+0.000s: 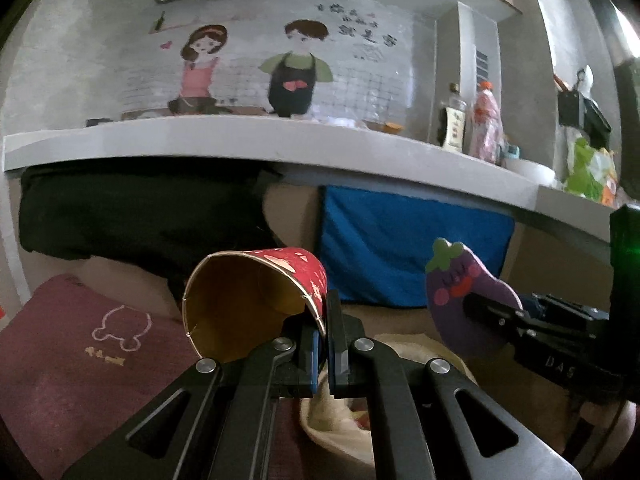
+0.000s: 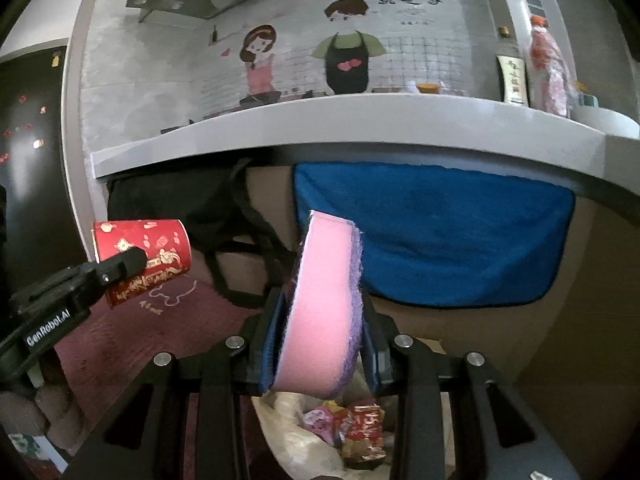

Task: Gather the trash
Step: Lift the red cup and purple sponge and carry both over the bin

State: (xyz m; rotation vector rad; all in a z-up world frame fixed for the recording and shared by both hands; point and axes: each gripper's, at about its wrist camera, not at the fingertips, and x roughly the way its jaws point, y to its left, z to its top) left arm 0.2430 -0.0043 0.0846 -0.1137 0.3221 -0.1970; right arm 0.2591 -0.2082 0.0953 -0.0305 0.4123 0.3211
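Black linkage bars fill the bottom of each wrist view. From the left wrist, the left gripper (image 1: 323, 344) has its jaws closed on the rim wall of a red paper cup with gold print (image 1: 256, 304), tipped on its side, brown inside facing the camera. From the right wrist, the right gripper (image 2: 320, 344) is clamped on a pink sponge with a purple scouring face (image 2: 320, 312), held on edge. Only the left view shows the sponge's eggplant face; only the right view shows crumpled red wrappers (image 2: 362, 432) in a pale bag (image 2: 288, 440) below. Both grippers point level toward a grey counter (image 2: 340, 128), above a maroon towel (image 1: 80, 360).
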